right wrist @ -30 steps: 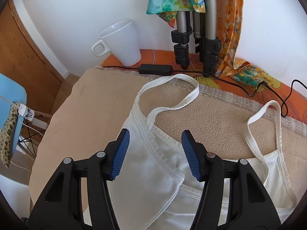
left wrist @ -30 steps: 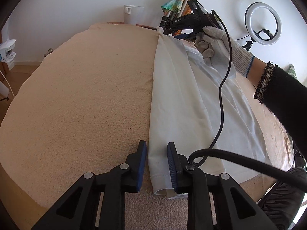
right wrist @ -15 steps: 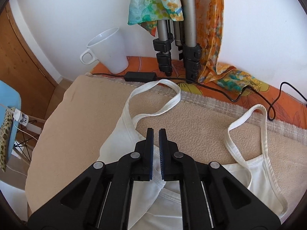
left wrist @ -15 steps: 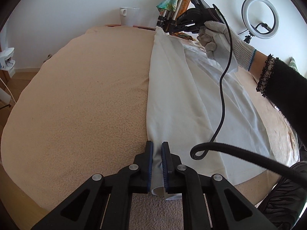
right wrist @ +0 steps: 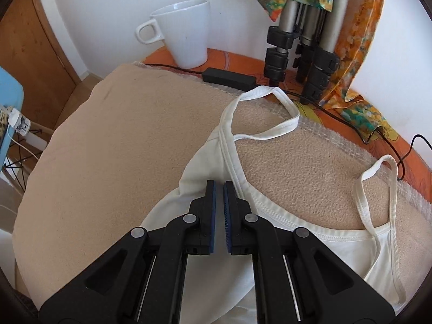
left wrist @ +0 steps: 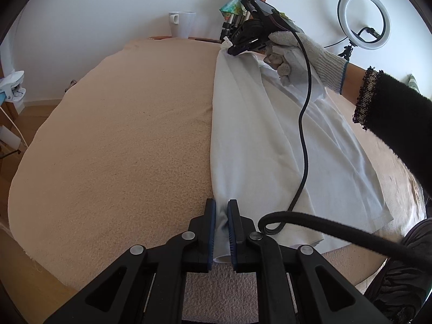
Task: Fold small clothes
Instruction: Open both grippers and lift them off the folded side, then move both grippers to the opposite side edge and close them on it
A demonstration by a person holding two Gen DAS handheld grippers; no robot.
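Left gripper [left wrist: 221,210] was clamped on the near hem edge of the white camisole [left wrist: 270,140], cloth visibly pinched between its blue pads; right gripper [right wrist: 219,189], held in a gloved hand [left wrist: 294,51], was closed on the top's side edge just below the left strap [right wrist: 259,100]. Camisole lay stretched lengthwise between the two grippers on the beige blanket [left wrist: 121,135], its left side lifted off the cover, other strap [right wrist: 378,189] flat on it. Beyond the blanket: white mug [right wrist: 186,29], tripod legs [right wrist: 299,54], ring light [left wrist: 363,19].
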